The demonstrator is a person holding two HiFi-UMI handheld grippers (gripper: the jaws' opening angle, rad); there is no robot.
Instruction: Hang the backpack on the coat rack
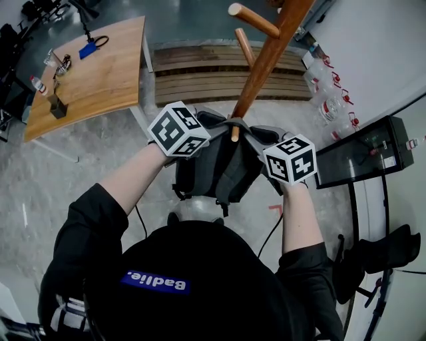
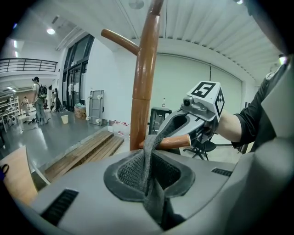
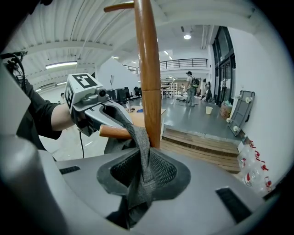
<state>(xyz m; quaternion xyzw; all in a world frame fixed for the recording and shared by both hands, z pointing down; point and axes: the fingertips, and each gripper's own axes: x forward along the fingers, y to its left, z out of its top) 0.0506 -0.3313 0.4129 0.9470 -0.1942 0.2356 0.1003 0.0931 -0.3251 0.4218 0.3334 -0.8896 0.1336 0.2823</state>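
A dark grey backpack (image 1: 219, 170) hangs below a short peg (image 1: 234, 135) of the wooden coat rack (image 1: 266, 60). Its grey woven top strap (image 2: 149, 158) lies over that peg (image 2: 172, 142). My left gripper (image 1: 214, 126) is shut on the strap at the peg's left side, my right gripper (image 1: 258, 138) on its right side. In the left gripper view the strap runs from my left gripper (image 2: 154, 197) up over the peg to the right gripper (image 2: 183, 123). In the right gripper view the strap (image 3: 140, 151) rises from my right gripper (image 3: 138, 197) to the peg (image 3: 117, 133) and the left gripper (image 3: 110, 114).
Two higher pegs (image 1: 253, 20) stick out from the rack's pole. A wooden table (image 1: 100, 66) stands to the back left and a slatted wooden platform (image 1: 200, 73) lies behind the rack. Water bottles (image 1: 329, 93), a black case (image 1: 359, 156) and a black chair (image 1: 376, 256) stand on the right.
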